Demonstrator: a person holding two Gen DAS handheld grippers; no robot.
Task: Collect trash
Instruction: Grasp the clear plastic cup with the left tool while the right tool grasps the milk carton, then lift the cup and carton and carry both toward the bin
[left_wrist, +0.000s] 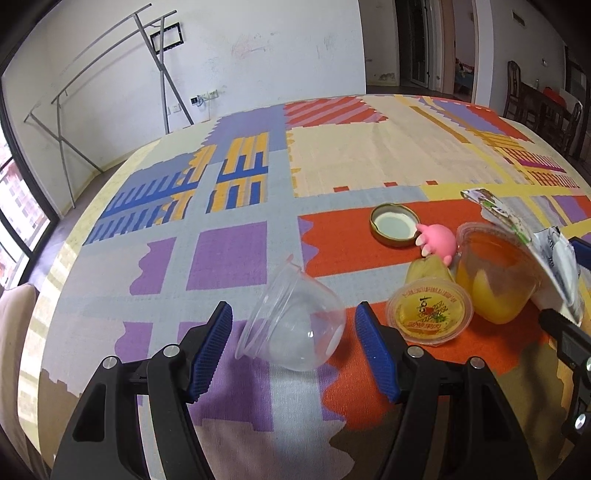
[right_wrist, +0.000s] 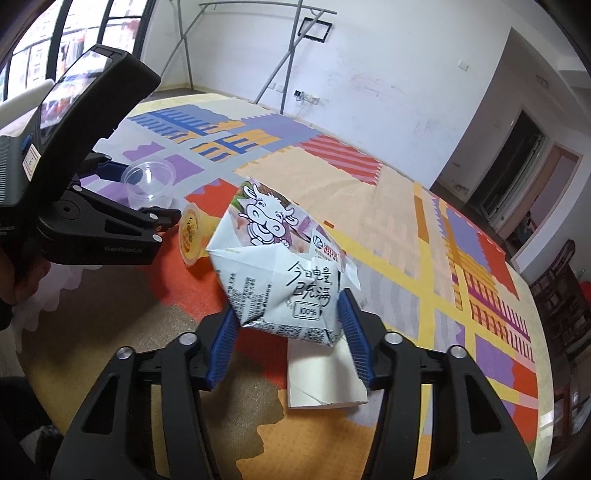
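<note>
Right wrist: milk carton (right_wrist: 284, 273) between tool (right_wrist: 291, 332) pads.

— What do you see around you?
— You're facing a scuffed white plaster wall (left_wrist: 258, 48) with a grey metal clothes rack (left_wrist: 110, 66) standing against it and a black rectangular wall bracket (left_wrist: 166, 37) behind the rack.
— And the light?
— Daylight reaches you through the tall dark-framed window (left_wrist: 18, 206) on the left.
— Furniture?
— A round table under a patchwork-patterned cloth in purple, orange, blue and cream (left_wrist: 369, 155) fills your view. Dark wooden chairs (left_wrist: 546, 107) stand at the far right, beside a dark open doorway (left_wrist: 417, 40).
</note>
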